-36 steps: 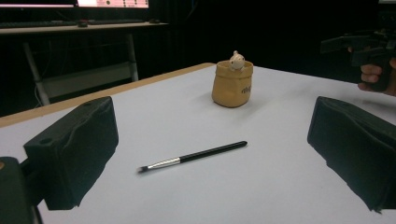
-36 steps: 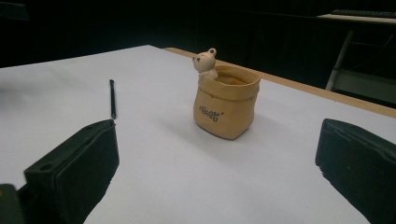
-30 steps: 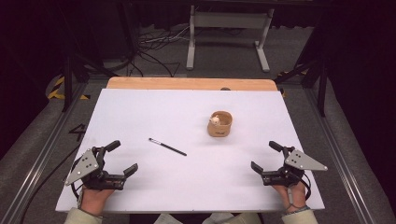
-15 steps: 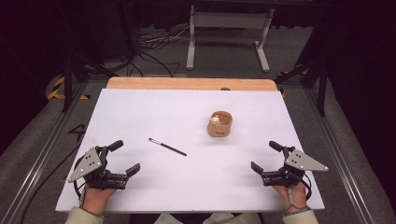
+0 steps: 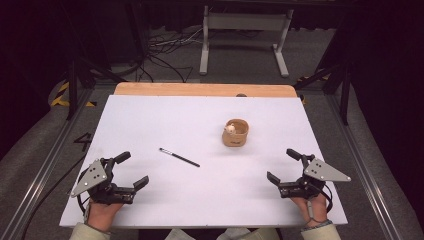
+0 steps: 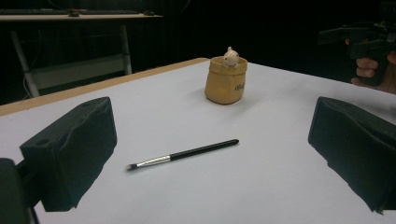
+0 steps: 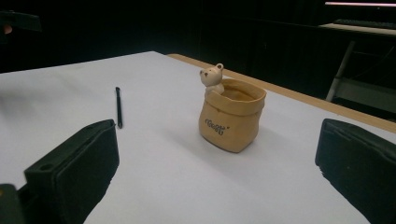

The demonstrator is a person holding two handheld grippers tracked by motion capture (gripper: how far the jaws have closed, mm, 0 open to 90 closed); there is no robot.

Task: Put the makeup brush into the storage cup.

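Note:
A thin black makeup brush (image 5: 179, 157) (image 6: 182, 154) (image 7: 118, 107) lies flat near the middle of the white table (image 5: 165, 125). A tan sack-shaped cup with a small bear figure on its rim (image 5: 235, 133) (image 6: 226, 80) (image 7: 230, 113) stands upright to the right of the brush. My left gripper (image 5: 132, 170) (image 6: 210, 170) rests at the front left corner, open and holding nothing. At the front right my right gripper (image 5: 284, 165) (image 7: 215, 182) is also open with nothing between its jaws. Both grippers are well apart from the brush and the cup.
A wooden strip (image 5: 200, 90) runs along the table's far edge. Beyond it stand a grey metal frame (image 5: 245, 30) and loose cables (image 5: 160, 50) on the floor. Metal rails (image 5: 45, 165) flank the table on both sides.
My left gripper has shifted slightly; the right gripper, brush and cup have stayed put.

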